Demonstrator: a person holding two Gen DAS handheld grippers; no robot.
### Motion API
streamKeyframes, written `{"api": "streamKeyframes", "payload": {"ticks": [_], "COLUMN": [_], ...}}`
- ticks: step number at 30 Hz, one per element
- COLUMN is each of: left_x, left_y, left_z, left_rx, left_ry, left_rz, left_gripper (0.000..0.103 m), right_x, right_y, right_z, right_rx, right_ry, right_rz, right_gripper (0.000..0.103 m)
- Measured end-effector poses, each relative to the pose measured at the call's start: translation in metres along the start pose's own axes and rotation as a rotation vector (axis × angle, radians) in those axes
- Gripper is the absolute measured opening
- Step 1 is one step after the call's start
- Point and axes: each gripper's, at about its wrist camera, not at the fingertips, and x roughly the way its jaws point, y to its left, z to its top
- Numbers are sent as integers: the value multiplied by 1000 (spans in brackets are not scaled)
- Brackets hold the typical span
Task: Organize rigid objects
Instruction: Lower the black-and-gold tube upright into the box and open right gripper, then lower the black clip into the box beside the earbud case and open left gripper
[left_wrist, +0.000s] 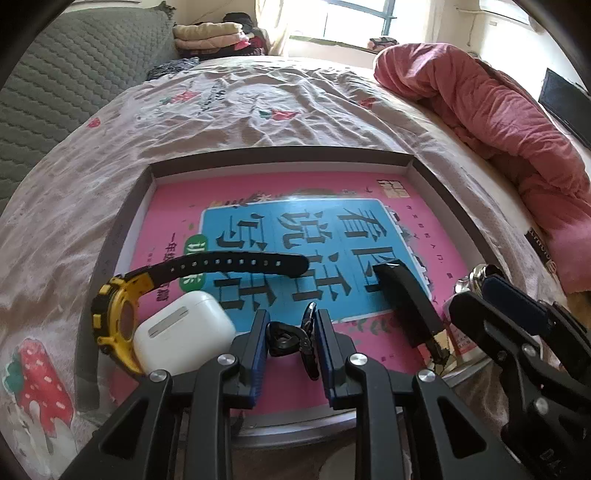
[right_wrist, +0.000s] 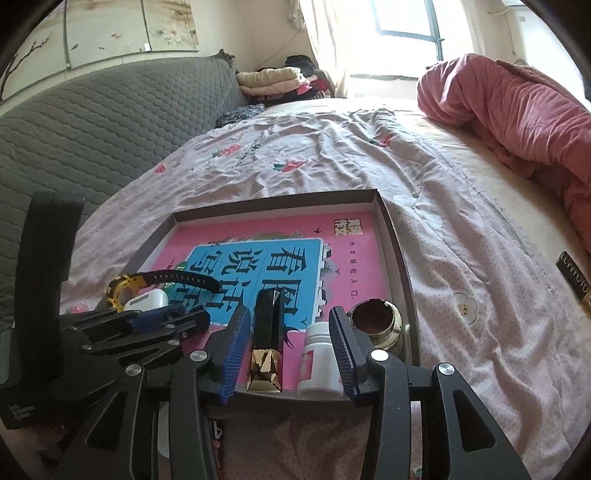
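The left tool (left_wrist: 290, 326), nearly closed, pinches a small black clip (left_wrist: 295, 338) at the tray's (left_wrist: 280, 155) near edge; it could snag the white earbud case (left_wrist: 183, 328) beside it. The right tool (right_wrist: 288, 339) stands open around the black-and-gold tube (right_wrist: 266, 343), gripping nothing, and could nudge the white bottle (right_wrist: 319, 362). The clip's shape is hard to make out.

Floral bedsheet (left_wrist: 258, 110), pink quilt (left_wrist: 498, 122), grey quilted headboard (right_wrist: 110, 118), folded clothes (right_wrist: 269, 83), window (right_wrist: 402, 26)
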Motion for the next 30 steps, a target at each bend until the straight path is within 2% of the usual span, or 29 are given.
{"api": "streamKeyframes", "payload": {"ticks": [7,11,30], "left_x": [-2,-3,-8], "left_y": [5,7,12], "left_z": [-1,-1,-3], "left_rx": [-18,-26,-41], "left_ry": [2,8,14], "left_rz": [4,7,6], "left_gripper": [25,25,25], "right_x": [-1,-3,-9], "right_y": [0,-2,0], "right_z": [-1,-1,2], "right_rx": [-7,-1,-13], "right_ry": [-3,-21,-58], "right_rz": [-12,-16,-11], "right_gripper": [46,55,58]}}
